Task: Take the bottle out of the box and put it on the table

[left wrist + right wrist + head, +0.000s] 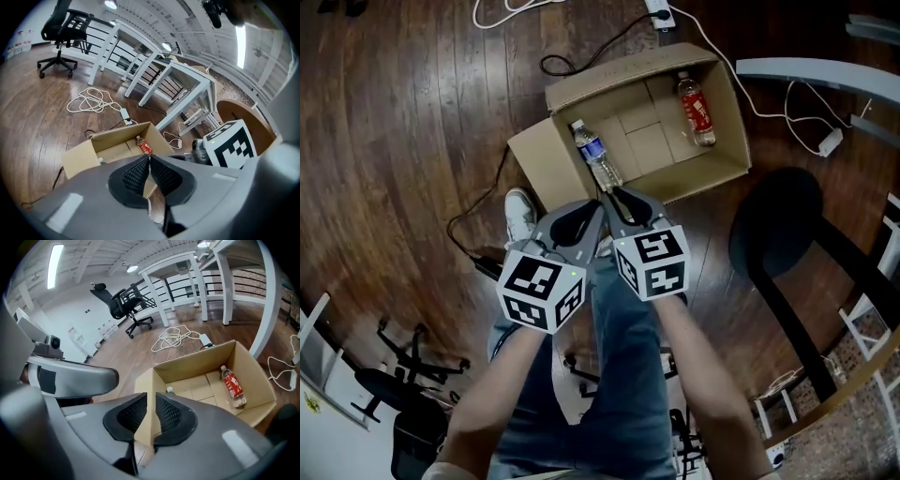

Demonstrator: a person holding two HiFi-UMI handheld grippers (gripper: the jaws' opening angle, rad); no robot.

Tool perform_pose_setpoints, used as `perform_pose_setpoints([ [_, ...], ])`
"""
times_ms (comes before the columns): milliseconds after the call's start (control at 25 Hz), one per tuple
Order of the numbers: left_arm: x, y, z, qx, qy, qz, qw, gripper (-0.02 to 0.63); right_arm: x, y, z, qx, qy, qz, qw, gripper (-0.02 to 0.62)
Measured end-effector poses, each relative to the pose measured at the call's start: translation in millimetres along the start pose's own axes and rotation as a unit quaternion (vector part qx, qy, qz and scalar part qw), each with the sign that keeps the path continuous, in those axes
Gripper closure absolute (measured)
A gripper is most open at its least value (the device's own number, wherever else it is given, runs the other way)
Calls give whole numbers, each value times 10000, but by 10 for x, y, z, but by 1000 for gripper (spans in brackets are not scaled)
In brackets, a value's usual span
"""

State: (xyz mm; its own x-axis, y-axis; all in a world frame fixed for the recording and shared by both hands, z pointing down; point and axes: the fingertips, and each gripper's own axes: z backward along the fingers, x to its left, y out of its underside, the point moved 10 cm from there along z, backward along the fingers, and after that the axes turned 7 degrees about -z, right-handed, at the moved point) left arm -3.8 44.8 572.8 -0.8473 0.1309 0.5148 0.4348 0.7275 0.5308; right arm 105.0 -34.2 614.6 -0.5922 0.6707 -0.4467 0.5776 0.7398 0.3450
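An open cardboard box [572,89] stands on the wooden floor. Inside lie two bottles: a clear one with a blue label [596,156] against the left wall, and one with a red label [697,111] at the right. Both grippers hang side by side above the box's near edge. The left gripper [596,208] has its jaws together at the tips, holding nothing. My right gripper [617,195] shows a narrow gap with nothing in it. The right gripper view has the red-label bottle [232,384] in the box [197,362] past the right gripper [151,397]. The left gripper [149,158] points at the box [77,157].
A white cable [502,11] and a black cable [581,58] lie on the floor behind the box. White table frames [806,67] and a black stool [778,225] stand to the right. The person's shoe [520,214] is by the box's left flap. An office chair [63,28] stands farther off.
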Motion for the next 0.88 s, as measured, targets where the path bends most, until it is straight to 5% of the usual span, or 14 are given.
perform_pose_setpoints([
  [440,456,355,-422,65,120,-34,9999,609,-344,308,-887,270,-107,64,9996,497],
  [880,686,587,-436,-29,99,-88,9999,608,-728,578,-1606,942,348,392,9942,448],
])
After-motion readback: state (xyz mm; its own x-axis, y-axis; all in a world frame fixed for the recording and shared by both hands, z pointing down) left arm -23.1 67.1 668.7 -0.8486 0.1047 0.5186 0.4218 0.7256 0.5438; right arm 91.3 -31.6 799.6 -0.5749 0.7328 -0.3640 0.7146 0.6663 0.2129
